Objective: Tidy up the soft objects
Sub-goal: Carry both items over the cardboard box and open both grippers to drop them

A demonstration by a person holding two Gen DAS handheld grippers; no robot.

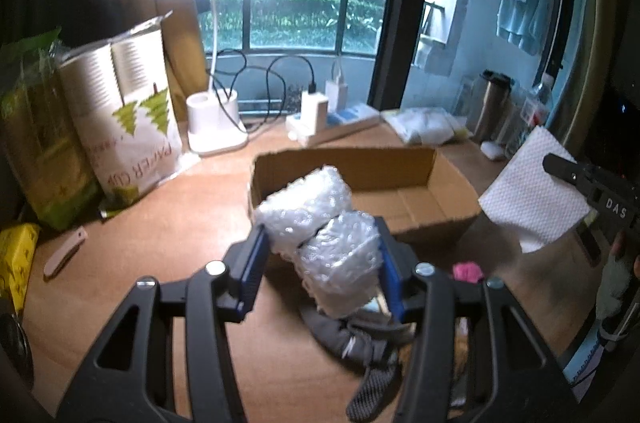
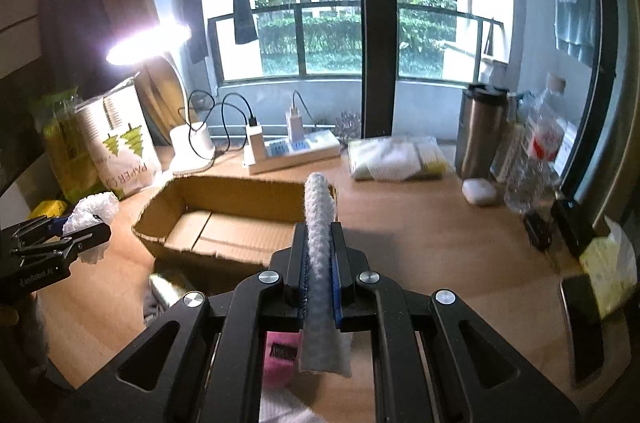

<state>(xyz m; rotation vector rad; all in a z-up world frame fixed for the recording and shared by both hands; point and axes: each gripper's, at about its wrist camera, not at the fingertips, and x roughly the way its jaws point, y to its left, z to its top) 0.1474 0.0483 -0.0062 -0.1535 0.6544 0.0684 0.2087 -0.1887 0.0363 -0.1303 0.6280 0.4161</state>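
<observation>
Claws held level above the desk: left claw point(image 1: 320, 255) clenches bubble wrap point(image 1: 320, 227), right claw point(image 2: 319, 263) a paper towel point(image 2: 320, 223).

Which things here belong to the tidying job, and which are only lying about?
Belong to the job:
- crumpled clear bubble wrap, in left gripper
- white textured paper towel, in right gripper
- open brown cardboard box
- grey fabric piece

Lying about:
- white desk lamp
- white power strip
- steel tumbler
</observation>
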